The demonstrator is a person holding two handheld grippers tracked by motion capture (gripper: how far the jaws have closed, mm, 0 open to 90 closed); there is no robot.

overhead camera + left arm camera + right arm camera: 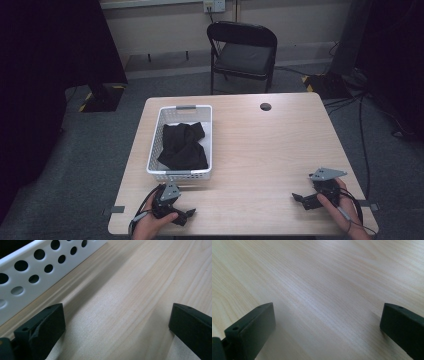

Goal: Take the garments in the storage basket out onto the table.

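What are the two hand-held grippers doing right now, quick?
Left hand-held gripper: open, holding nothing, resting near the white basket.
Right hand-held gripper: open, holding nothing, over bare wooden table.

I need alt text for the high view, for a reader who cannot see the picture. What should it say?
A white perforated basket holding a crumpled black cloth stands on the left half of a light wooden table. At the near edge, a person's hands rest a left tool just below the basket and a right tool far right, both open and empty. A black folding chair stands beyond the table.
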